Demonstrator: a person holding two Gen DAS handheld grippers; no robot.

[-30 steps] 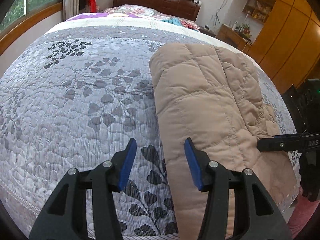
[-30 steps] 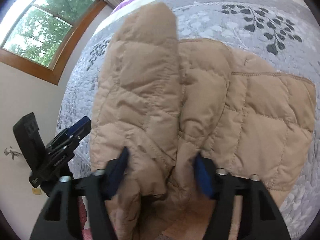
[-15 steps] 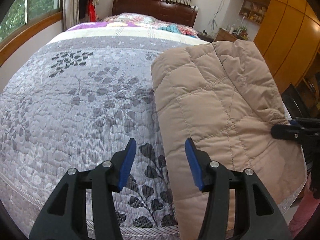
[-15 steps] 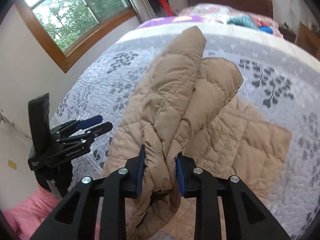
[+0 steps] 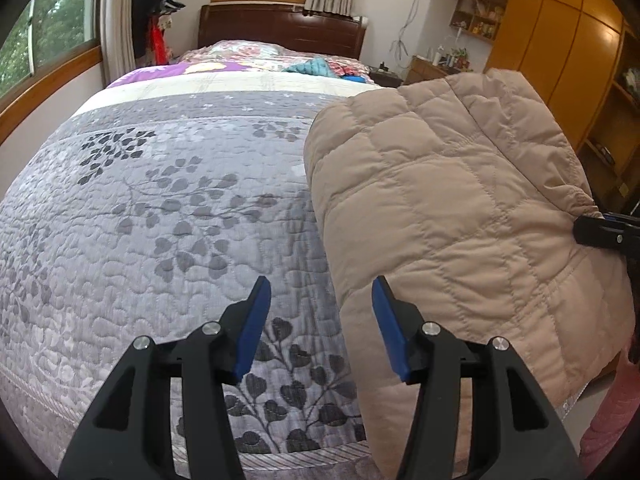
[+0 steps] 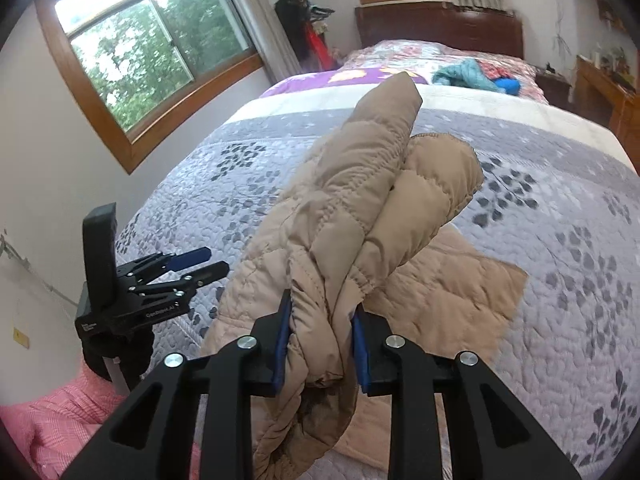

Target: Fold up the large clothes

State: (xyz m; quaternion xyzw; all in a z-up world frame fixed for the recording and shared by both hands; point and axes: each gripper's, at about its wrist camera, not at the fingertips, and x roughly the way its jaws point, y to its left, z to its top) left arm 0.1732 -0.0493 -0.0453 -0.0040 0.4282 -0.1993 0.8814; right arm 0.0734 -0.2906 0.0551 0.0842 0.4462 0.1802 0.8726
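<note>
My right tongs (image 6: 320,344) are clamped on a bunched edge of the tan quilted jacket (image 5: 452,208), lifting that part off the bed (image 5: 160,208); the rest lies on the quilt near the bed's right edge. My left tongs (image 5: 320,324) are apart, holding nothing, just left of the jacket's near-left edge.

Count: one tan quilted jacket (image 5: 452,216), two tools (left tool (image 5: 320,320), right tool (image 6: 320,344)), one bed (image 5: 160,220) with one grey leaf-print quilt, one headboard (image 5: 280,32), two windows in right wrist view.
</note>
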